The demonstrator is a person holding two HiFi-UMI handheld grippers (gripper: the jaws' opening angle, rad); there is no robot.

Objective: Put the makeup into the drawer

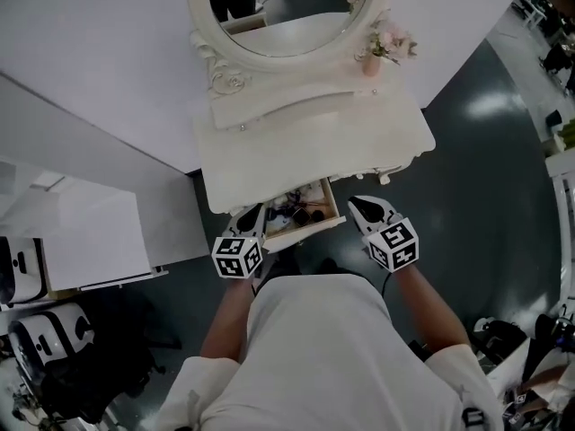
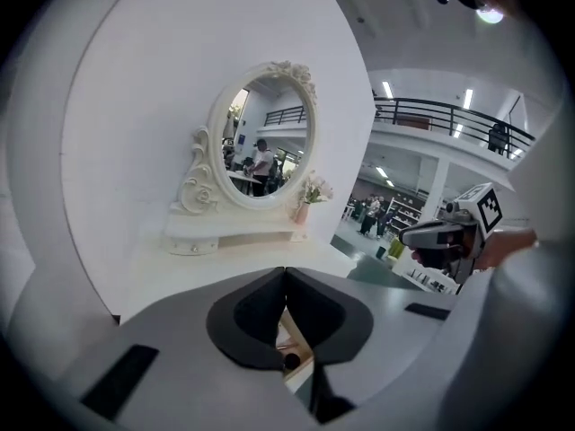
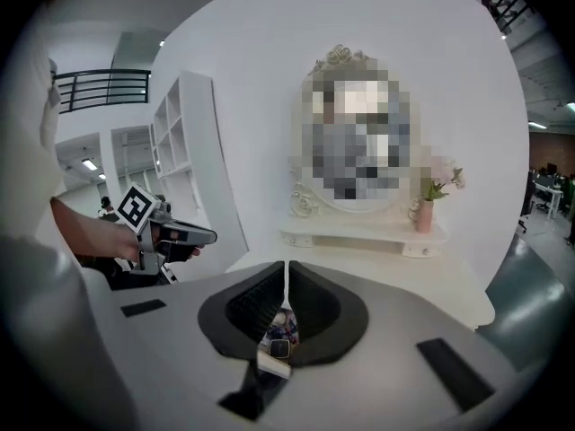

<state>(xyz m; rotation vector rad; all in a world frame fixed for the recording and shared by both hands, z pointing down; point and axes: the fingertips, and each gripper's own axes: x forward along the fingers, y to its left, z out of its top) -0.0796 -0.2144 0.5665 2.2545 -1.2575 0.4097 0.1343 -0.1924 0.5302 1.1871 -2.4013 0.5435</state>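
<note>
Person in a white top (image 1: 314, 348) fills the bottom of the head view, both arms reaching forward. Ahead stands the white dressing table (image 1: 305, 151), its top bare, and at its back edge an oval mirror (image 1: 287, 7) rises in a carved frame. Under the front edge the drawer (image 1: 305, 233) is pulled out, and that's where the makeup (image 1: 301, 209) is: a dark jumble of small pieces lying inside it, too small to sort one from another.

Left gripper (image 1: 256, 207) hangs at the drawer's left front corner, above it and angled down. Its own view shows the jaws pressed together with nothing between them, just a sliver of the drawer below. Right gripper (image 1: 355, 202) sits just off the drawer's right side, clear of it. Its jaws meet too, holding nothing, with makeup showing through the gap beneath.

Smallest of all, a pink vase of pale flowers (image 1: 373, 57) stands beside the mirror's right edge.
</note>
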